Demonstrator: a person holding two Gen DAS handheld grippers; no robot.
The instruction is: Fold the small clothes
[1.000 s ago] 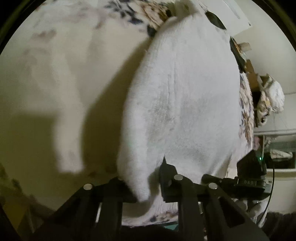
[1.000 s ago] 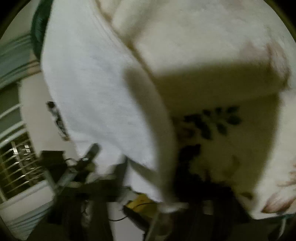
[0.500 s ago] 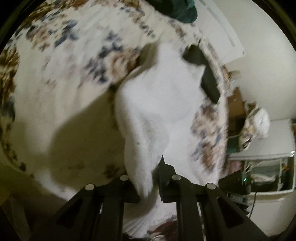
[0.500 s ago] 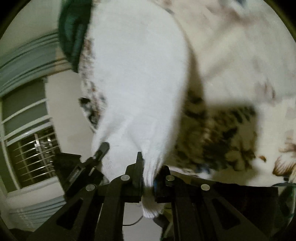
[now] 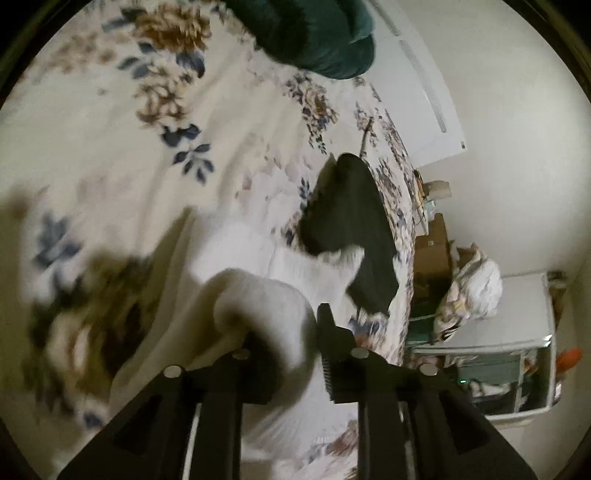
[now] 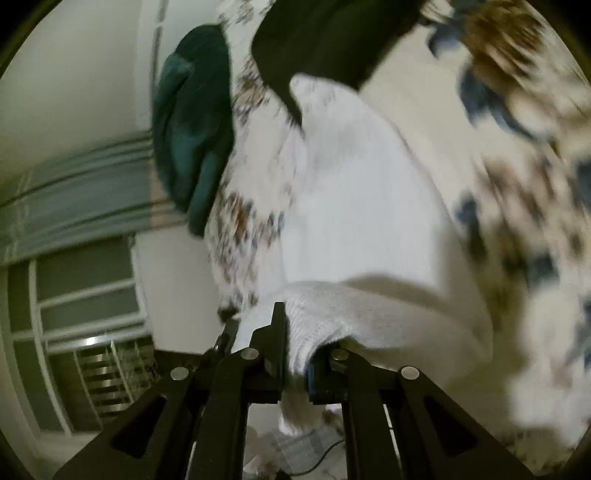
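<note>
A white knit garment [image 5: 258,295] lies on the floral bedspread [image 5: 110,147]. Its near edge rises in a curl between the fingers of my left gripper [image 5: 291,354], which is shut on it. In the right wrist view the same white garment [image 6: 362,206] stretches away over the bed, and my right gripper [image 6: 297,354] is shut on its near edge, with a fold of cloth hanging down between the fingers. The garment's far end touches a black garment [image 5: 354,225].
A dark green garment [image 5: 310,33] lies at the far end of the bed, also in the right wrist view [image 6: 192,125]. The black garment [image 6: 332,33] lies by the bed's edge. Boxes and a white bundle [image 5: 469,288] stand beside the bed. A window grille [image 6: 110,365] is at lower left.
Both grippers have come down and pulled back with the white garment. It hung large before the cameras; now most of it lies flat on the bedspread with only the held edge lifted.
</note>
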